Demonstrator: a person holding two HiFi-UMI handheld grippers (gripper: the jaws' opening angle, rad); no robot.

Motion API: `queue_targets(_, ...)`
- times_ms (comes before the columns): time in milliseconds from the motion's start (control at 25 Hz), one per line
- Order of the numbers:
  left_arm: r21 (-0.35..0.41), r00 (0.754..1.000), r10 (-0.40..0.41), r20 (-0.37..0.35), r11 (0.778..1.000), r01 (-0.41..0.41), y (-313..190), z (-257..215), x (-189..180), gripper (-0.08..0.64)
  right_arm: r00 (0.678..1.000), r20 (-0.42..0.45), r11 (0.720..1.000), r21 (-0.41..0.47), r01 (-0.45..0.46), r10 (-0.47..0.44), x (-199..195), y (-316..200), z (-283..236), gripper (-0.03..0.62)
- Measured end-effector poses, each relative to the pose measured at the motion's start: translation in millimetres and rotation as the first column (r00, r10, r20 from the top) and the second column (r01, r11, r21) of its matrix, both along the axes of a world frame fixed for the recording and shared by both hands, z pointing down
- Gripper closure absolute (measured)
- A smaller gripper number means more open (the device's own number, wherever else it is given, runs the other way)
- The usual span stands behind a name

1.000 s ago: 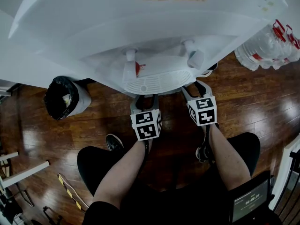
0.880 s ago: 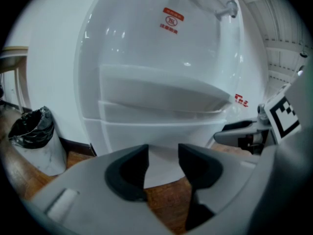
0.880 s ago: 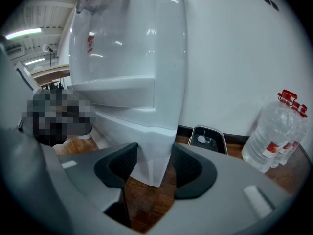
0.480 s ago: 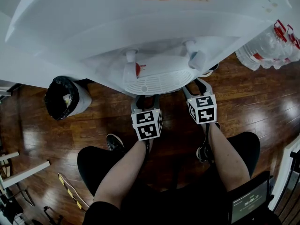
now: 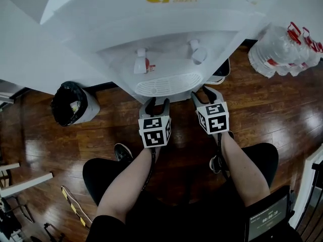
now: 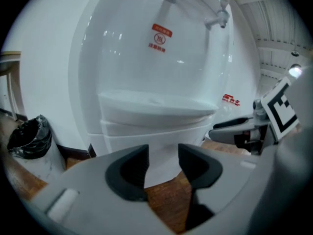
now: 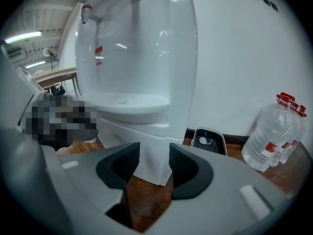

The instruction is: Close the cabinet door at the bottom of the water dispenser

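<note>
Dark wood floor [image 5: 60, 135] is running under the water dispenser [image 5: 166, 34], its cabinet door [image 7: 124, 138] sitting low beneath the drip tray [image 5: 169, 87]. On your left gripper [image 6: 163, 155] the fingers are hanging slightly apart, empty; on your right gripper [image 7: 154, 155] they are closing on nothing. Try pushing the door squarely

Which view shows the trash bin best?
The head view: the trash bin is whole there, seen from above, beside the water dispenser. The left gripper view shows it at its left edge; the right gripper view lacks it.

Ahead stands the dispenser [image 5: 166, 59]; bin [image 5: 70, 105] left, bottles [image 5: 282, 49] right.
</note>
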State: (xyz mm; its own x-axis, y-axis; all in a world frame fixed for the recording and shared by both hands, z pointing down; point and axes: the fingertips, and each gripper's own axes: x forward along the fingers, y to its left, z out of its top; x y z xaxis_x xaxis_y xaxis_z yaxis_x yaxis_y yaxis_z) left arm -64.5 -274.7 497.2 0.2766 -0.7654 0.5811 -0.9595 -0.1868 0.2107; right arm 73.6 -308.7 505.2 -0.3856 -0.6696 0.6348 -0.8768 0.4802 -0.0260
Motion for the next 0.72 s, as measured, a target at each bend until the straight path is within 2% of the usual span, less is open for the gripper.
queue_targets(200,0.108,0.996,0.072,0.055,0.991,-0.078,19.0,-38.8,12.8,0.354,0.997,0.07,0.998,0.056,-0.032,0.028,0.9,25.5,-36.8,0.407)
queue_targets(320,0.131,0.99,0.117,0.078,0.983,-0.127,46.2,-55.0,21.9,0.354,0.992,0.119,0.994,0.095,-0.061,0.05,1.7,46.5,-62.2,0.411)
queue_targets(440,0.149,0.99,0.131,0.047,0.979,-0.137,80.1,-72.4,29.6,0.354,0.983,0.174,0.987,0.141,-0.081,0.056,-3.1,74.0,-91.2,0.416)
queue_targets(600,0.215,0.992,0.122,-0.029,0.97,-0.113,119.7,-103.0,36.4,0.354,0.973,0.226,0.973,0.211,-0.089,0.04,-13.4,114.5,-125.5,0.419)
queue_targets(720,0.281,0.992,0.128,-0.008,0.952,-0.12,154.8,-122.5,33.0,0.354,0.975,0.22,0.961,0.265,-0.079,0.02,-17.1,151.8,-143.1,0.419)
